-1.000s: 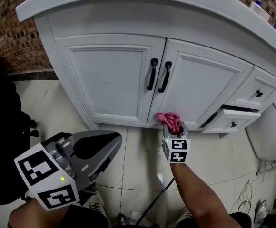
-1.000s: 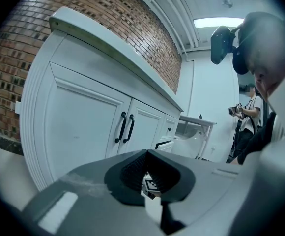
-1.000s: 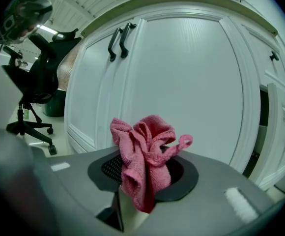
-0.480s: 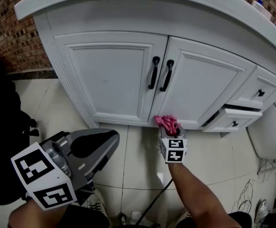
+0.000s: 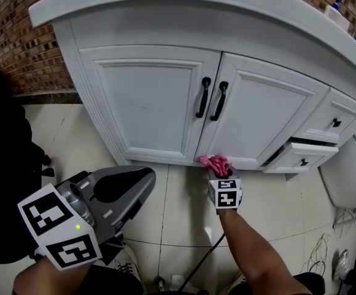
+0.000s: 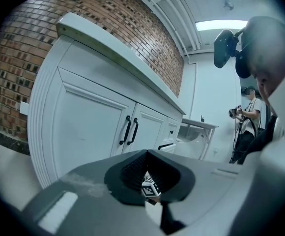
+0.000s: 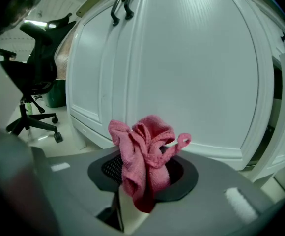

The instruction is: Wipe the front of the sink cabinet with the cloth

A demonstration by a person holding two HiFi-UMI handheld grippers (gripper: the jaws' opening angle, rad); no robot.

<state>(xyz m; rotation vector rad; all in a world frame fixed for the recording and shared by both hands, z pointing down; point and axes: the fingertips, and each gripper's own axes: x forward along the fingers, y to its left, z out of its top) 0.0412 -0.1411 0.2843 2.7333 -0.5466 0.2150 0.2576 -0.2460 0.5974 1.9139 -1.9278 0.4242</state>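
The white sink cabinet point(image 5: 147, 103) has two doors with black handles point(image 5: 212, 100). My right gripper point(image 5: 220, 172) is shut on a bunched pink cloth point(image 5: 215, 162), and the cloth is held against the cabinet's bottom rail under the right-hand door. In the right gripper view the cloth point(image 7: 145, 156) bulges out of the jaws close to the white door panel point(image 7: 191, 63). My left gripper point(image 5: 135, 186) hangs low at the left, away from the cabinet, shut with nothing in it. The left gripper view looks along the cabinet front point(image 6: 83, 127).
At the cabinet's right a lower drawer point(image 5: 297, 155) stands slightly pulled out. A white toilet point(image 5: 350, 177) is beside it, with cables point(image 5: 325, 251) on the tiled floor. A black office chair point(image 7: 34, 77) stands to the left. A person point(image 6: 245, 127) stands far off.
My right gripper has slid the pink cloth a little left and down along the cabinet's bottom edge. The left gripper has hardly moved.
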